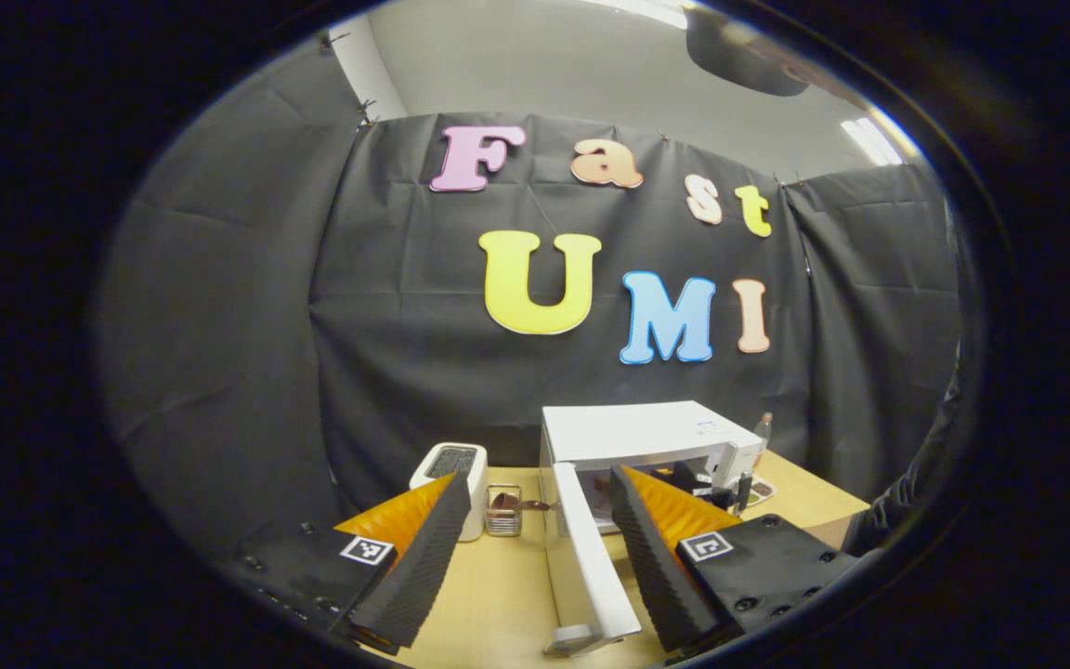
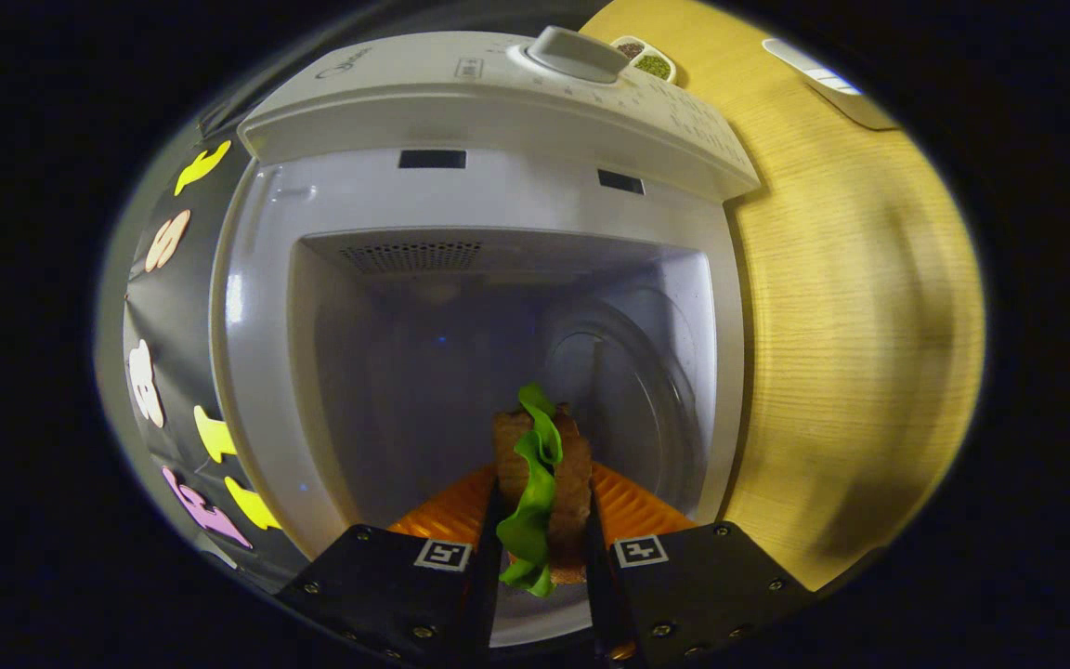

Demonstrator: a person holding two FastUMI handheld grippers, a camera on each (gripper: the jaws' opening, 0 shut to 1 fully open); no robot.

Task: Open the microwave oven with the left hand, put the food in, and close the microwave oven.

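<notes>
Microwave oven (image 1: 646,441) sits on the bench (image 1: 498,595); in the left gripper view our left claw (image 1: 535,557) gapes around its open door (image 1: 591,557). In the right gripper view our right claw (image 2: 542,548) pinches the sandwich (image 2: 544,483) at the cavity mouth; releasing early could tip it out.

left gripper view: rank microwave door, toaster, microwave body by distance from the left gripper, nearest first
1. microwave door: open, between the left gripper fingers.
2. toaster: left, past the left fingertip.
3. microwave body: behind the door, right. Toaster and body are near a tie.
</notes>
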